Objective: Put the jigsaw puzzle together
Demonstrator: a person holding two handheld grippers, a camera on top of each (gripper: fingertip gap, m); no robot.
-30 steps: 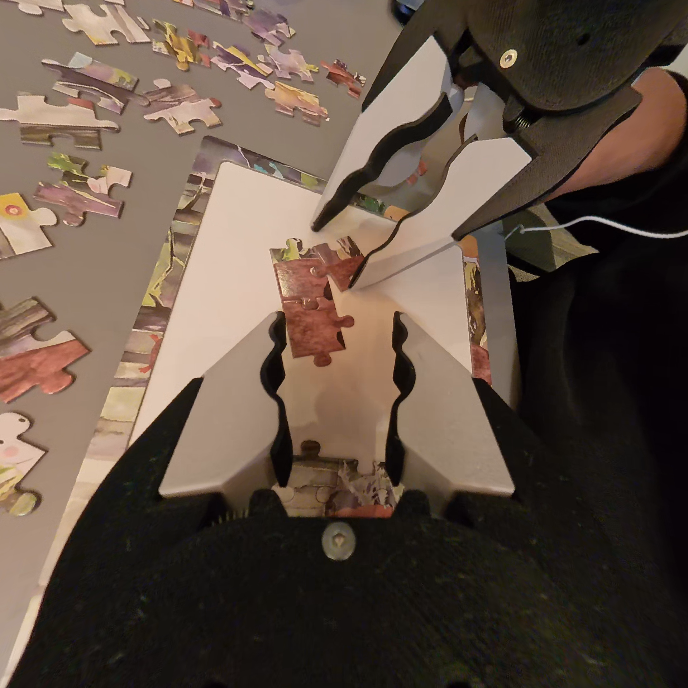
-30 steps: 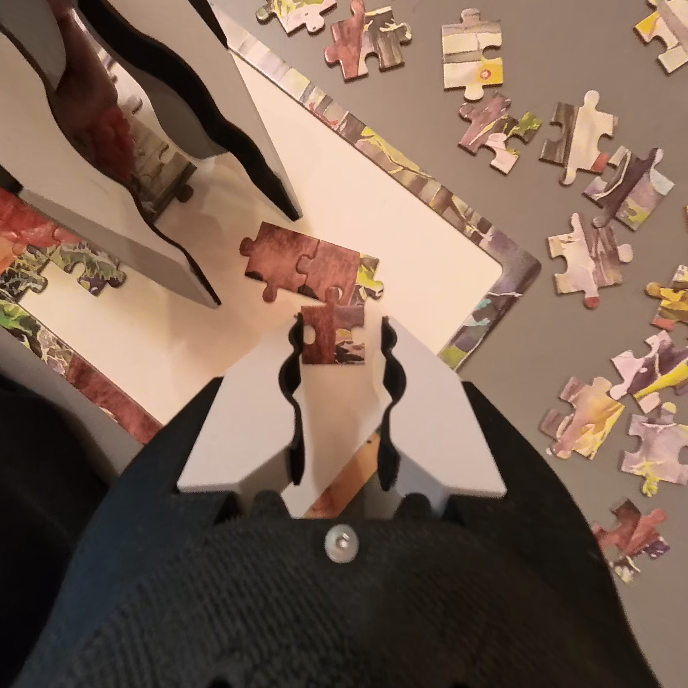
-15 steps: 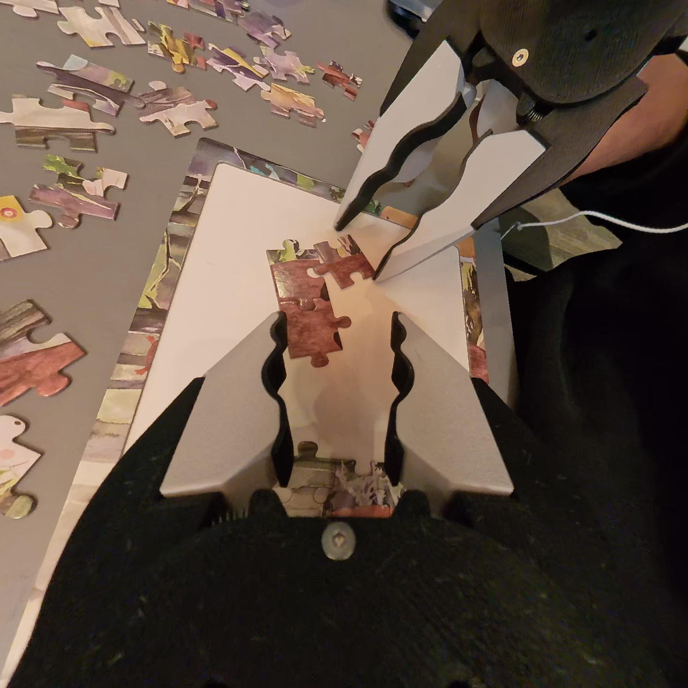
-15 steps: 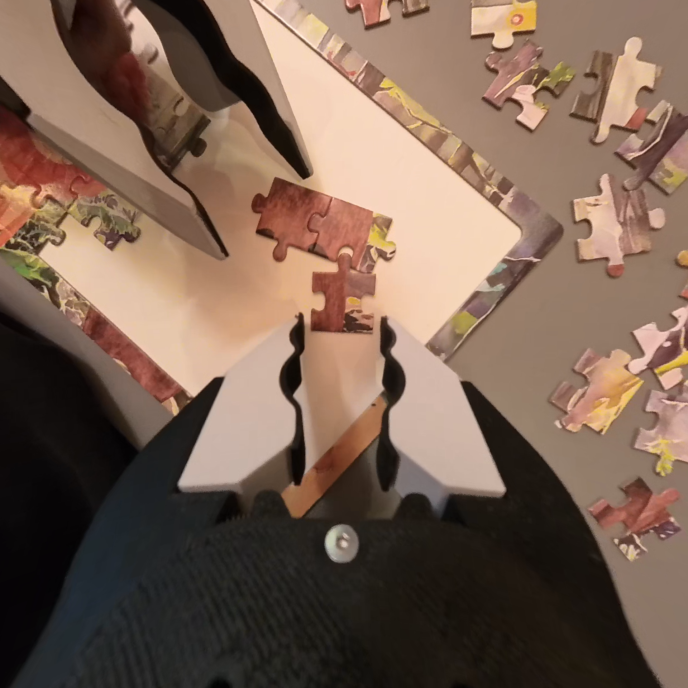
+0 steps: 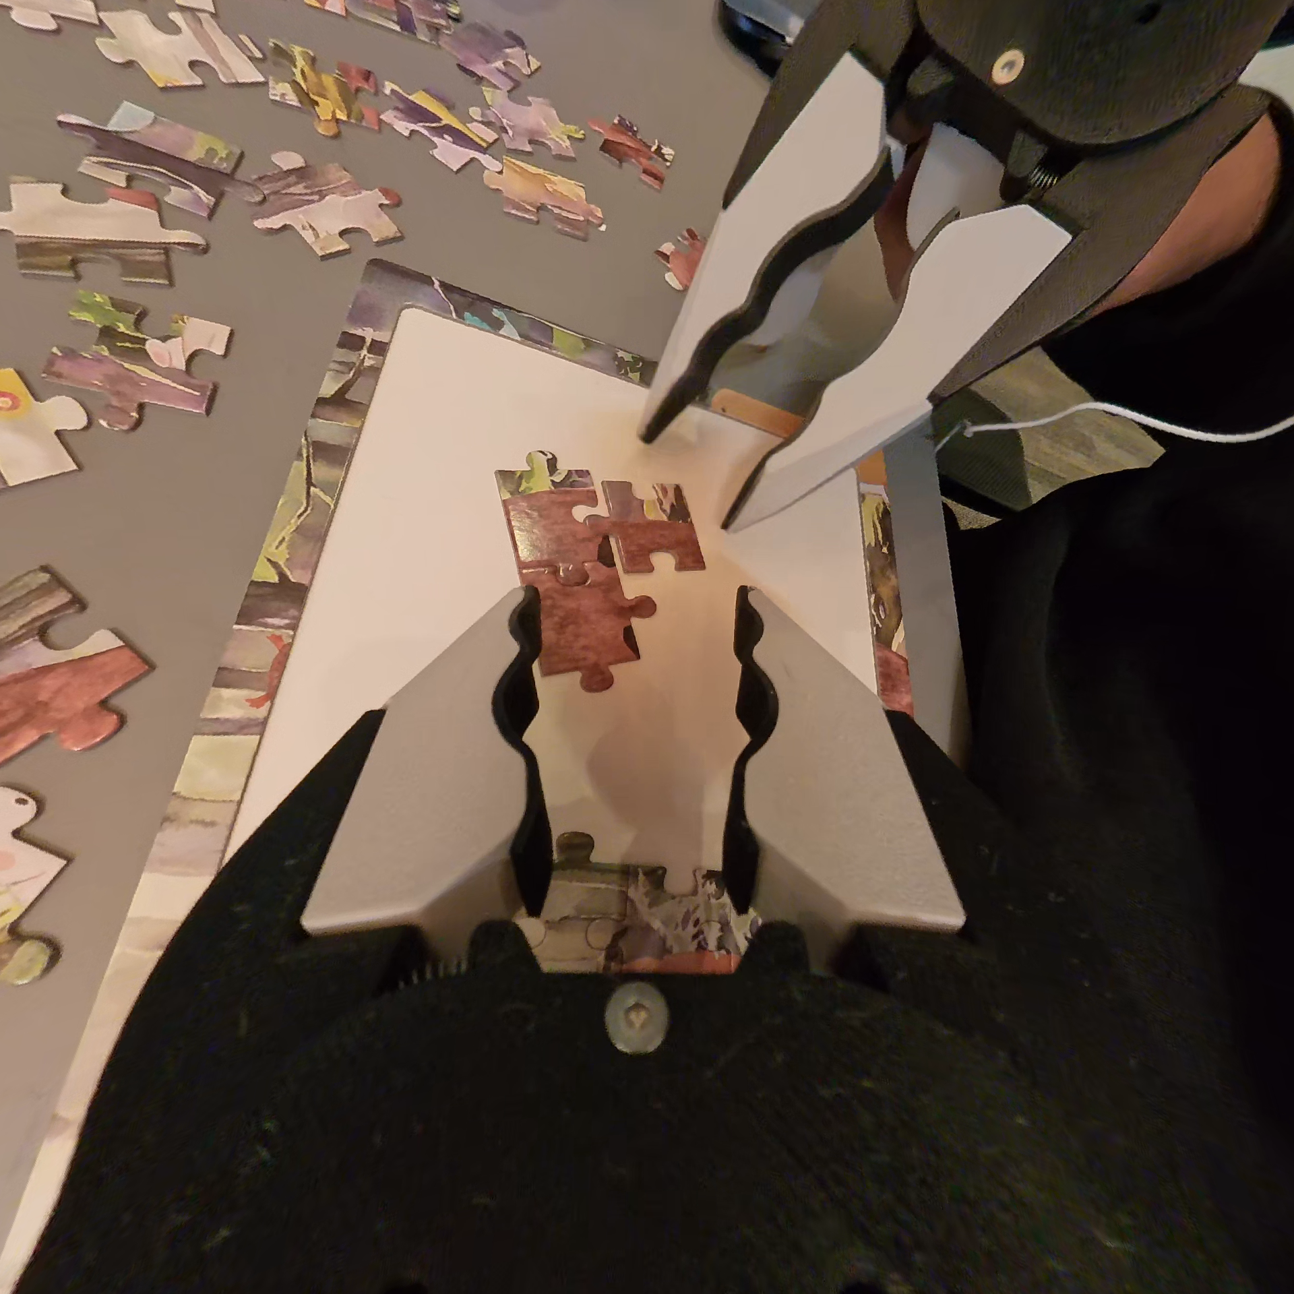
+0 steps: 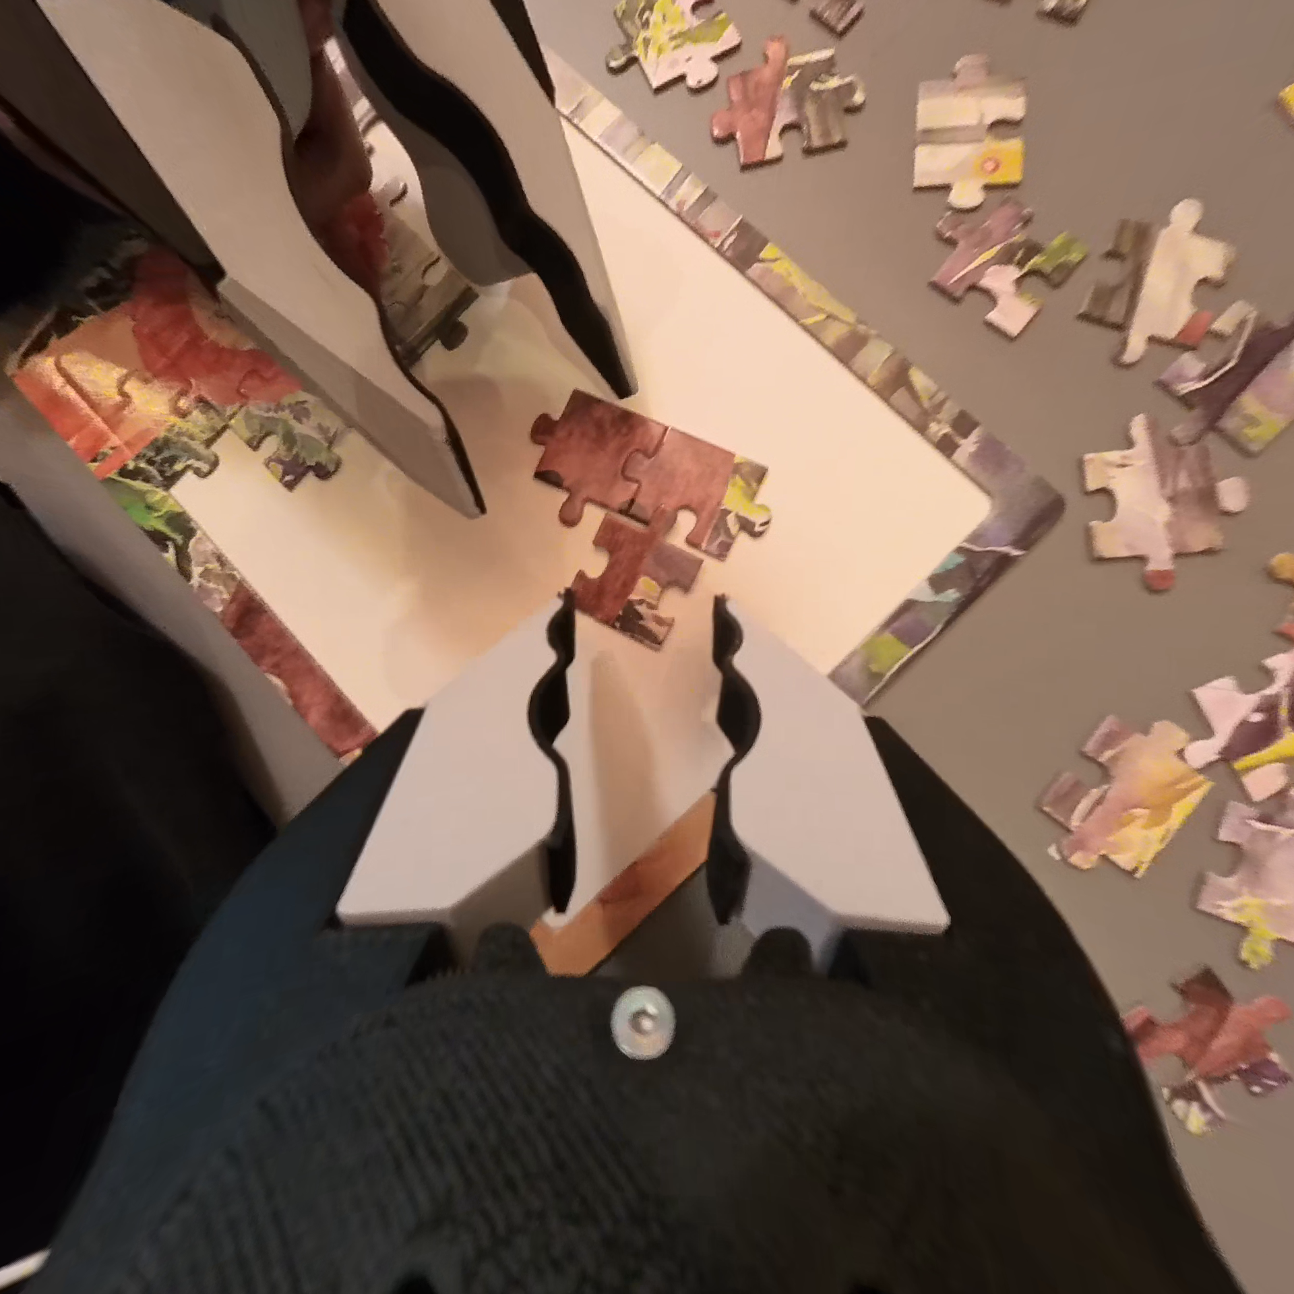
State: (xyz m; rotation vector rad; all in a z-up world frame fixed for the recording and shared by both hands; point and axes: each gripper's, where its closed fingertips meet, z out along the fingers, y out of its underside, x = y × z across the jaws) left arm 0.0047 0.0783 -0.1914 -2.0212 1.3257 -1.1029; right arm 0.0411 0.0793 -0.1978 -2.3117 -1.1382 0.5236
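Jigsaw piece (image 6: pixel 634 574) lay askew beside the joined pair (image 6: pixel 641 469) — unseated. Both claws, left claw (image 5: pixel 637 595) and right claw (image 6: pixel 641 602), were held open and empty; a straightening nudge seemed called for.

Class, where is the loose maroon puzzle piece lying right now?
In the left wrist view, the loose maroon cardboard puzzle piece lies on the white puzzle board, right of the two joined maroon pieces.

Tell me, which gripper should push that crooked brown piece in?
Probably the right gripper: the loose brown piece lies just ahead of its open jaws, tilted against the joined pair. The left gripper, also open, sits by the pair's far end.
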